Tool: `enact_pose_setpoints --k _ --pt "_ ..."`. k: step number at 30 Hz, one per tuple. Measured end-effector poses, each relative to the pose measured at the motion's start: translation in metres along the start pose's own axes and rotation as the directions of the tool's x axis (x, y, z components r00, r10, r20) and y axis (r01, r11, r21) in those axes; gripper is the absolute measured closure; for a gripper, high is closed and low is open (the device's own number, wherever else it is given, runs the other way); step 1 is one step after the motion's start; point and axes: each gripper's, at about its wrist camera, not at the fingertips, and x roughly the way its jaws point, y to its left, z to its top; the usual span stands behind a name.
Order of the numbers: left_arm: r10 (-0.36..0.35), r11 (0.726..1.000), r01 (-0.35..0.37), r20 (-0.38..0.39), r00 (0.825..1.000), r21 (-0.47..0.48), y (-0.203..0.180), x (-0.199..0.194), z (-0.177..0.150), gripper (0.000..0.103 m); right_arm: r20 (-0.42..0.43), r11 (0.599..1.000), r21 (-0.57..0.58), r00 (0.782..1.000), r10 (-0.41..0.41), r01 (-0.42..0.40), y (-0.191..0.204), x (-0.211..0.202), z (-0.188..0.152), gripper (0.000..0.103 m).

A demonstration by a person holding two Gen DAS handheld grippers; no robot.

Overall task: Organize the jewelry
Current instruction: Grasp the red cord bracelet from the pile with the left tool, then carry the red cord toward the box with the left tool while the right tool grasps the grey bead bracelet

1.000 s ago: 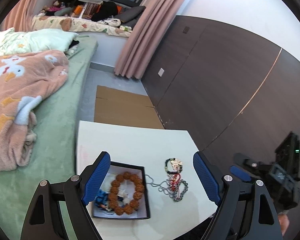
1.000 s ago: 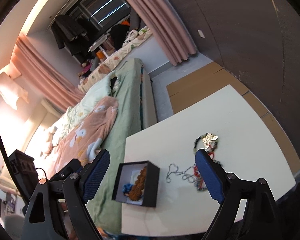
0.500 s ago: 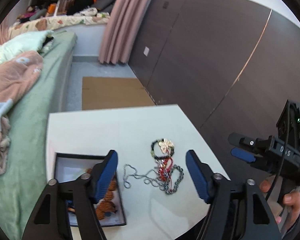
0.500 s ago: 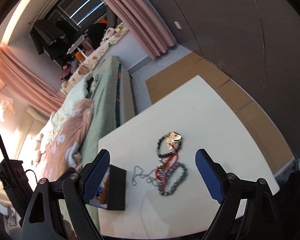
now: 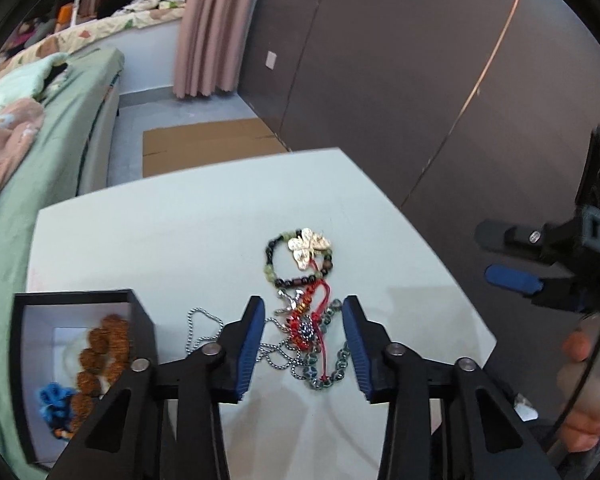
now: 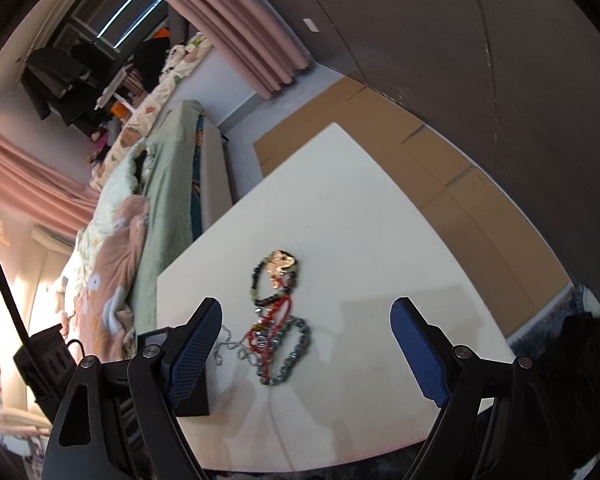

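Left wrist view: the left gripper (image 5: 303, 322) now frames the tangled pile of jewelry (image 5: 306, 330) at lower centre of the frame, where a second earlier it framed the open black box (image 5: 80, 364). Its jaws, then spread wide, are closing; the red cord piece (image 5: 308, 320) and the silver chain (image 5: 204, 330) lie between the blue pads (image 5: 250, 344), which do not yet press on them, so nothing is grasped. The box has shifted to the lower left of the frame and holds a brown bead bracelet (image 5: 100, 356) and a blue item (image 5: 54, 398). The beaded bracelet with the gold butterfly (image 5: 308, 250) lies just above the pile, on the white table (image 5: 180, 232).

Right wrist view: the right gripper (image 6: 306, 350), jaws spread wide and empty, has drawn nearer to the same pile, now at lower centre instead of the right.

Judged from this, the step in hand is a pick from the tangle by the left gripper, for transfer to the box; the interlaced strands may lift together.
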Motion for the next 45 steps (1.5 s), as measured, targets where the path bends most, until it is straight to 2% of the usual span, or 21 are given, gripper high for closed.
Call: enact_pose_setpoints --k 10,12,14,16,21,27,33,43,44,45 --pt "0.025 0.999 -0.023 -0.080 0.996 0.025 0.000 0.040 -0.006 0.064 -0.045 1.000 -0.022 0.999 -0.021 0.020 0.000 0.013 0.001 0.016" --pt "0.025 1.000 -0.024 -0.092 0.995 0.015 0.002 0.045 -0.006 0.076 -0.051 0.999 -0.031 0.998 -0.023 0.021 0.002 0.016 0.001 0.016" --pt "0.018 1.000 -0.018 -0.107 0.994 0.000 0.005 0.048 -0.006 0.093 -0.056 0.999 -0.041 0.998 -0.027 0.025 0.004 0.019 0.001 0.016" --pt "0.002 1.000 -0.004 -0.098 0.995 -0.016 0.007 0.047 -0.005 0.096 -0.063 0.998 -0.050 0.997 -0.039 0.036 0.006 0.024 0.002 0.016" --pt "-0.034 0.999 0.032 -0.032 0.999 -0.043 0.013 0.025 0.002 0.096 -0.102 0.995 -0.078 0.992 -0.077 0.069 0.009 0.038 -0.001 0.017" --pt "-0.069 0.994 0.071 0.023 0.997 -0.082 0.021 -0.001 0.008 0.096 -0.162 0.990 -0.112 0.981 -0.107 0.090 0.016 0.062 -0.009 0.038" --pt "-0.066 0.993 0.072 0.063 0.996 -0.092 0.027 -0.021 0.012 0.096 -0.196 0.980 -0.148 0.967 -0.161 0.133 0.023 0.084 -0.016 0.053" --pt "-0.054 0.992 0.067 0.115 0.992 -0.107 0.040 -0.052 0.009 0.096 -0.156 0.935 -0.252 0.944 -0.292 0.248 0.042 0.101 -0.026 0.055" --pt "-0.053 0.992 0.066 0.120 0.991 -0.109 0.041 -0.055 0.009 0.096 -0.144 0.923 -0.274 0.938 -0.316 0.269 0.046 0.102 -0.028 0.056" --pt "-0.052 0.992 0.066 0.125 0.991 -0.111 0.042 -0.057 0.009 0.096 -0.129 0.908 -0.300 0.930 -0.344 0.294 0.049 0.104 -0.029 0.061"
